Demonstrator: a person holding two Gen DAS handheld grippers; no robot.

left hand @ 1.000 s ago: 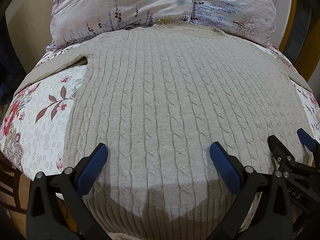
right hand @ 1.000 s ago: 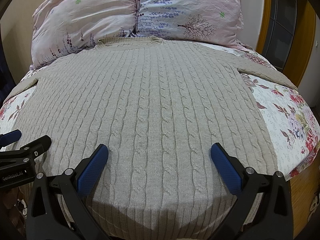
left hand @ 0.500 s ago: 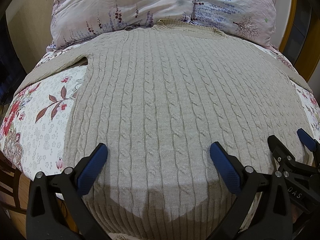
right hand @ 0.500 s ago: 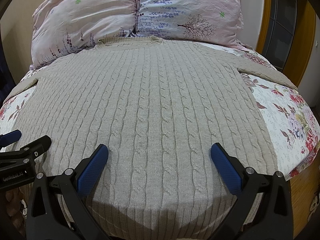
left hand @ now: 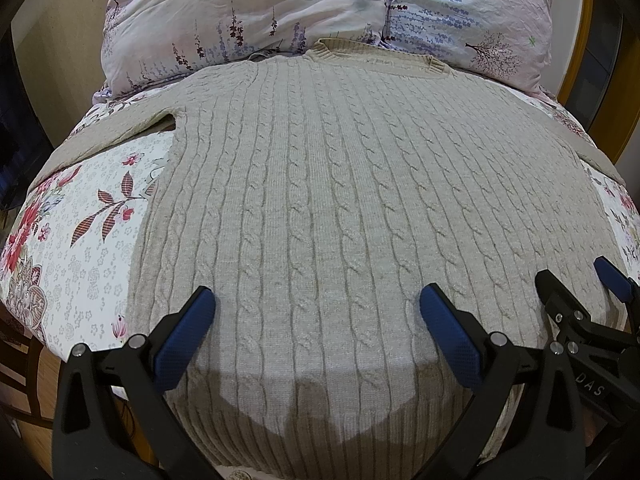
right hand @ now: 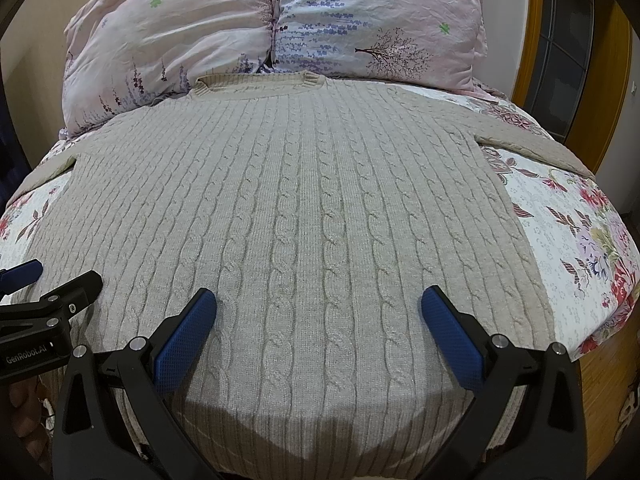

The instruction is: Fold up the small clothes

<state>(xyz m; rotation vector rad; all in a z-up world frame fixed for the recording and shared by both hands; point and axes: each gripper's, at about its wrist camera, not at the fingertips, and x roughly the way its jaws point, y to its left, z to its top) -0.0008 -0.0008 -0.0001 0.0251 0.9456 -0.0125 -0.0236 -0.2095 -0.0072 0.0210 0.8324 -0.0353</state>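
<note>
Two grippers hover side by side over the near hem of a beige cable-knit sweater (left hand: 340, 208), and neither holds anything. The left gripper (left hand: 316, 312) has its jaws spread wide over the knit; same story for the right gripper (right hand: 318, 312), jaws released with blue pads splayed apart. That sweater lies flat and face-up on the floral bedsheet (left hand: 80, 248), collar (right hand: 256, 82) at the far end touching two pink pillows (right hand: 360, 20), sleeves stretched out left and right toward the bed's edges. Its hem drapes over the near edge of the bed. Each camera catches the other gripper just beside it, low at the frame's side.
</note>
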